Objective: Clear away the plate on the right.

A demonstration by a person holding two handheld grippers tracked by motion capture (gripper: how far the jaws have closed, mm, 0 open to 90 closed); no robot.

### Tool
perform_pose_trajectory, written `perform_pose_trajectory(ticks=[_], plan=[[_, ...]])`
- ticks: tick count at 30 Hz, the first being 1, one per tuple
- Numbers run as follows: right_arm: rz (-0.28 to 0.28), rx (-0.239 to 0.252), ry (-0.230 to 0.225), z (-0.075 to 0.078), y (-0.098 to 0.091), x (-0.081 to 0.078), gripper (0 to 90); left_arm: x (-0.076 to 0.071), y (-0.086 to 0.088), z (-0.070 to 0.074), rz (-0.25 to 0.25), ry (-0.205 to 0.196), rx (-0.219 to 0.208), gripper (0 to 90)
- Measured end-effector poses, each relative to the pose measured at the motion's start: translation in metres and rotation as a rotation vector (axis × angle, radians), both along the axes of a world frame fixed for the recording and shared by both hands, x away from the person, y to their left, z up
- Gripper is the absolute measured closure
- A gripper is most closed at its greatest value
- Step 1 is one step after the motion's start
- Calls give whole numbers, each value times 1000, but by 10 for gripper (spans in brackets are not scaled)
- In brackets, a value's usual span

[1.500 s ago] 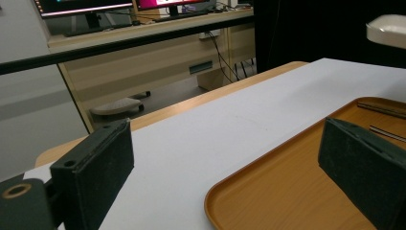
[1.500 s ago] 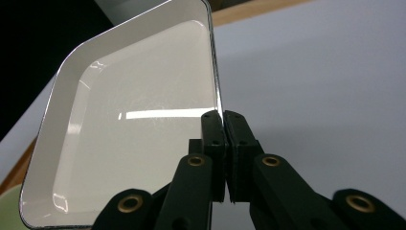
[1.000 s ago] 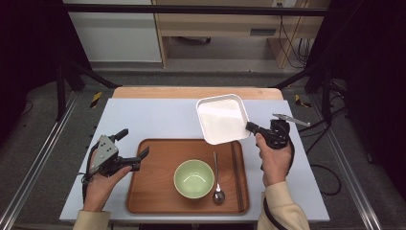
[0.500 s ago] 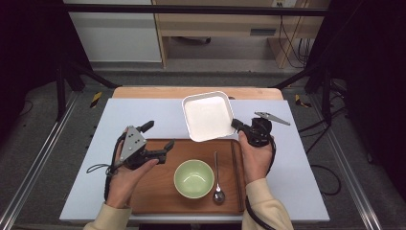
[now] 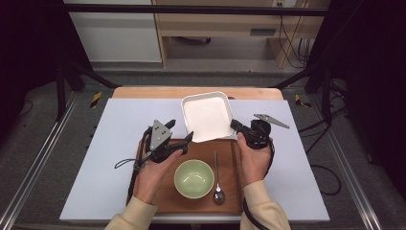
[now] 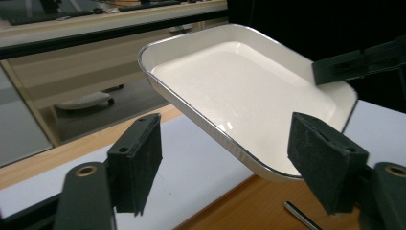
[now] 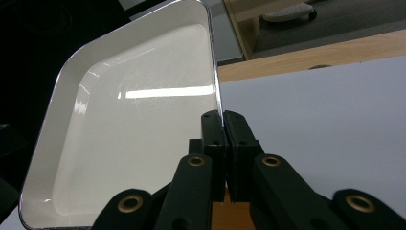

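While the white tray (image 5: 207, 116) hangs tilted above the desk (image 5: 115, 143), two grippers meet it.
Left gripper (image 5: 179, 136): jaws apart, just been closing, straddling the tray's near-left corner, pads not pressing. Right gripper (image 5: 236, 125): clamped on its right rim.

A lab recording bay: black frame posts (image 5: 61, 81) flank the table (image 5: 119, 120), cables (image 5: 292, 40) trail at upper right.

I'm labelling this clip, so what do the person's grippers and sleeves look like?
Both grippers are black. The left gripper carries a grey three-cornered plate and trails a black cable; its pads are flat dark blocks. The right gripper has a grey plate too. The sleeves are beige.
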State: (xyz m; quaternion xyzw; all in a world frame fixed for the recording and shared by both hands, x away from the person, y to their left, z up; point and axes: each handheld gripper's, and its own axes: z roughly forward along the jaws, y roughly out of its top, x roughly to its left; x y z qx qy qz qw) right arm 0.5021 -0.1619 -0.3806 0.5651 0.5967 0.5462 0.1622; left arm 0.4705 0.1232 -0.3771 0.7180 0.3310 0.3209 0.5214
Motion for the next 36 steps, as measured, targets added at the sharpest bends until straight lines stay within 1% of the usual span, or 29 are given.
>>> perform_pose_trajectory(ticks=[1, 2, 4, 5, 6, 8, 11, 13, 14, 16, 18, 20, 22, 24, 25, 28, 30, 31, 35, 36], plan=[[0, 3, -5, 0, 0, 0, 883, 2, -1, -1, 2, 9, -6, 301], [0, 1, -7, 0, 0, 0, 884, 4, -4, -3, 2, 25, -31, 312], [2, 3, -5, 0, 1, -1, 883, 5, -7, -5, 16, 26, -17, 344], [2, 2, -6, 0, 1, -1, 883, 6, -9, -6, 22, 31, -16, 354], [2, 9, -2, 0, 1, -1, 883, 8, -11, -8, 30, 44, -25, 363], [0, 9, -3, 0, 1, -2, 883, 10, -13, -10, 39, 64, -53, 377], [-1, 6, -4, -1, 2, -2, 883, 11, -14, -11, 45, 72, -87, 432], [3, 6, -10, 0, 3, -3, 883, 13, -14, -12, 38, 99, -133, 469], [1, 1, -10, 0, 3, -3, 883, 14, -13, -12, 43, 105, -144, 475], [-2, -8, -17, 1, 4, -4, 883, 13, -12, -11, 59, 99, -150, 517], [-4, -14, -15, 1, 4, -5, 882, 13, -12, -10, 73, 105, -160, 566], [-4, -17, -14, 1, 5, -6, 882, 13, -11, -10, 88, 100, -165, 603], [-4, -26, -11, 2, 7, -7, 880, 14, -10, -10, 102, 104, -189, 647], [1, -32, -9, 1, 10, -8, 875, 15, -8, -9, 121, 97, -195, 691], [5, -34, -10, 0, 11, -9, 875, 15, -7, -9, 129, 96, -206, 711], [9, -24, -5, -1, 14, -11, 873, 16, -5, -8, 147, 75, -203, 756], [14, -28, -5, -2, 16, -13, 872, 17, -3, -8, 158, 69, -200, 789], [20, -27, -6, -3, 17, -13, 871, 17, -2, -8, 162, 67, -208, 813], [37, -23, -1, -5, 21, -15, 869, 18, 1, -7, 179, 62, -219, 855], [42, -13, 5, -5, 22, -15, 868, 18, 3, -6, 183, 61, -223, 862]])
